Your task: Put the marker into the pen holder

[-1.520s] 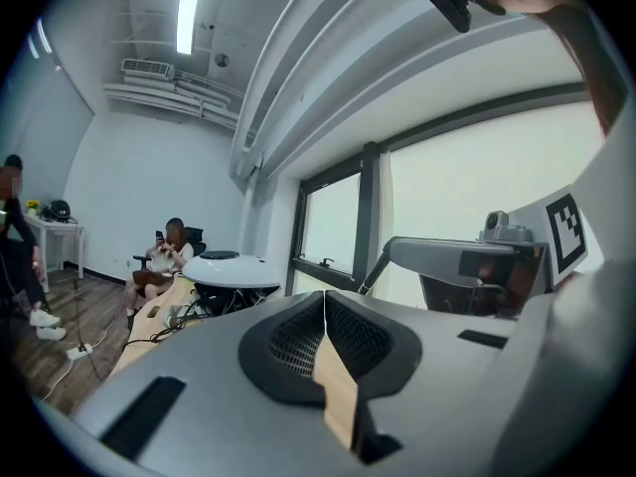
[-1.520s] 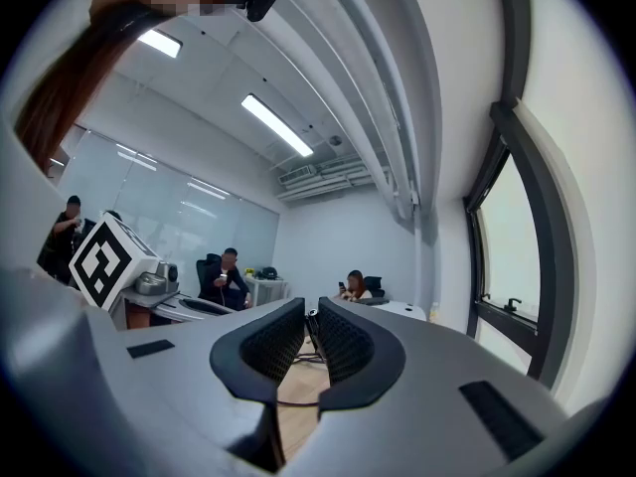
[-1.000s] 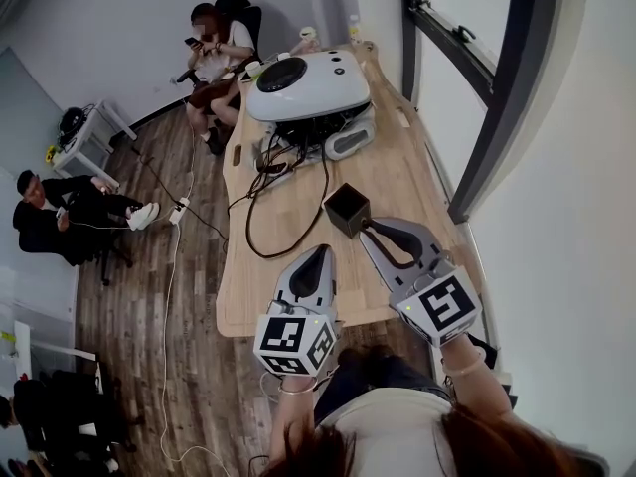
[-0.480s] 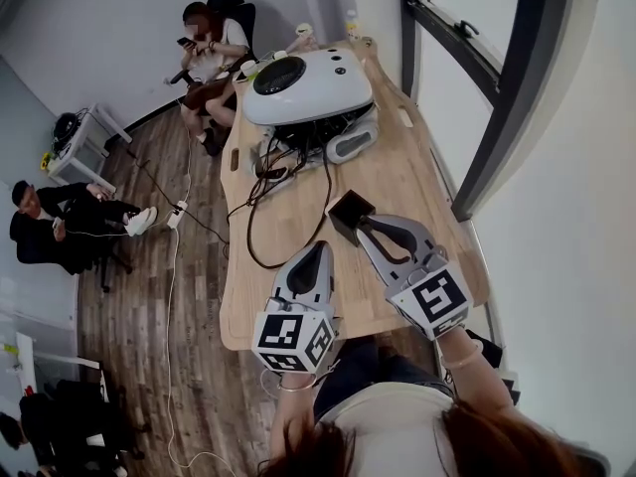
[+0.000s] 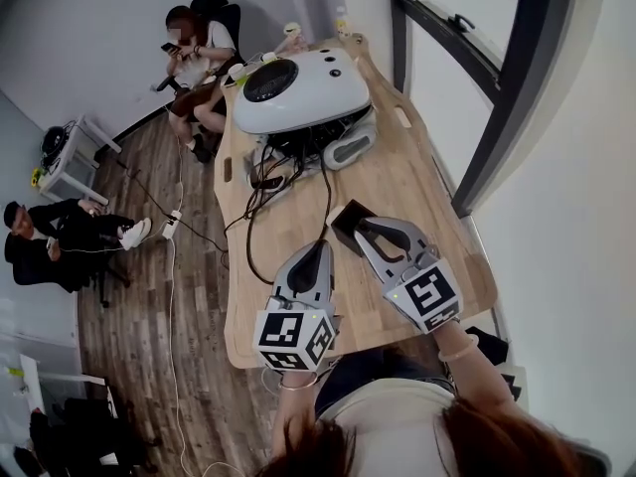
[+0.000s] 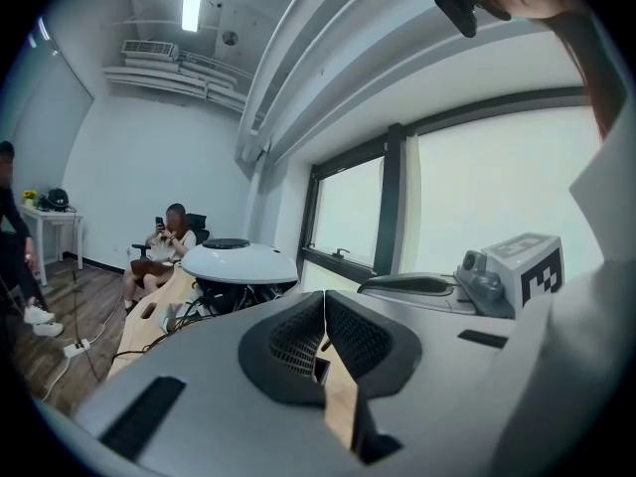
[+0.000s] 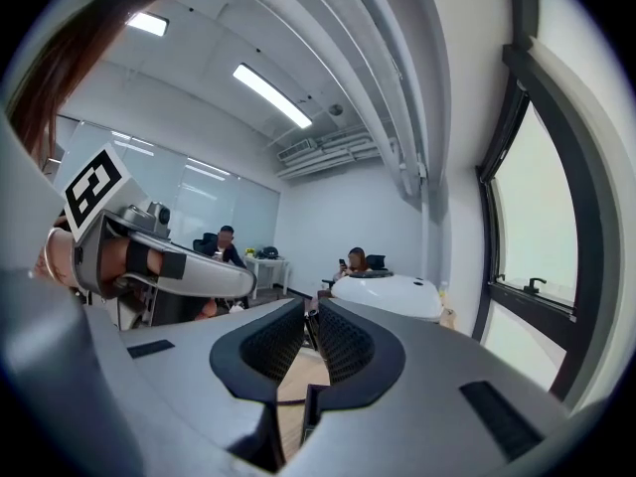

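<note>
Both grippers reach side by side over the near edge of the wooden table [image 5: 397, 182], their marker cubes turned back toward the person. The left gripper [image 5: 319, 250], its jaws closed tip to tip on nothing, sits nearer the table's near-left corner. The right gripper [image 5: 360, 230] reaches farther in, its jaws nearly together and apparently pinching a wall of the tilted pen holder [image 5: 347, 217]. A bracelet circles the right wrist [image 5: 462, 354].
</note>
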`<state>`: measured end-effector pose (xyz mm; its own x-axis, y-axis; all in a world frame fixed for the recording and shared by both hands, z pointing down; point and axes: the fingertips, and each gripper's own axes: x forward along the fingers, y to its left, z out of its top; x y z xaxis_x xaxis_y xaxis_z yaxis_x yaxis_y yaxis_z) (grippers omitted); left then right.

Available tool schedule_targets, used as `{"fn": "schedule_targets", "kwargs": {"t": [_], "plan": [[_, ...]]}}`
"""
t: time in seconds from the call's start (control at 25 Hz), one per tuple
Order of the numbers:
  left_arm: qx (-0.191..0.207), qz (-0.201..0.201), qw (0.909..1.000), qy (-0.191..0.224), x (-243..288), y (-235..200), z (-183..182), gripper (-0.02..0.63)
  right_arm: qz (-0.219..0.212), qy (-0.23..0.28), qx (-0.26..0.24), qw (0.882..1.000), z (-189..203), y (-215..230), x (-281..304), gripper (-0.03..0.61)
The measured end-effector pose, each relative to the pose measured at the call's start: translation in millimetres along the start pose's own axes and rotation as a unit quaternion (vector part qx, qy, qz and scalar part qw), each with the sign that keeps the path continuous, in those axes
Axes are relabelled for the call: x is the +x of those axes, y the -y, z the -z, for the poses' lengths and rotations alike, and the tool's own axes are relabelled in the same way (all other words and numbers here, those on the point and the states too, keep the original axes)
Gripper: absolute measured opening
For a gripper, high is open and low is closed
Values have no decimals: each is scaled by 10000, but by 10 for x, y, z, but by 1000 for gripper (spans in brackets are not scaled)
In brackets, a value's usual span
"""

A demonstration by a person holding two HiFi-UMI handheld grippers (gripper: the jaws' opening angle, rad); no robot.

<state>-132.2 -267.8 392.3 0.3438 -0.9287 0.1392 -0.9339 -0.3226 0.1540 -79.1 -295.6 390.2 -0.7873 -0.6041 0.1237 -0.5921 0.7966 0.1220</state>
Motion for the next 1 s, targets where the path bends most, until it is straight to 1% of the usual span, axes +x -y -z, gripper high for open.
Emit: {"fn": "schedule_targets", "kwargs": {"t": [0.16, 0.48, 1.0], "plan": [[-16, 65, 10000, -36, 99, -93, 7, 20, 42, -186, 16, 9998, 195, 53, 158, 69], [-59, 112, 9998, -123, 243, -259, 60, 20, -12, -487, 71, 9988, 524, 63, 399, 69], [-73, 141, 9996, -239, 379, -389, 134, 21, -77, -983, 389, 9944, 1026, 65, 573, 69]]}}
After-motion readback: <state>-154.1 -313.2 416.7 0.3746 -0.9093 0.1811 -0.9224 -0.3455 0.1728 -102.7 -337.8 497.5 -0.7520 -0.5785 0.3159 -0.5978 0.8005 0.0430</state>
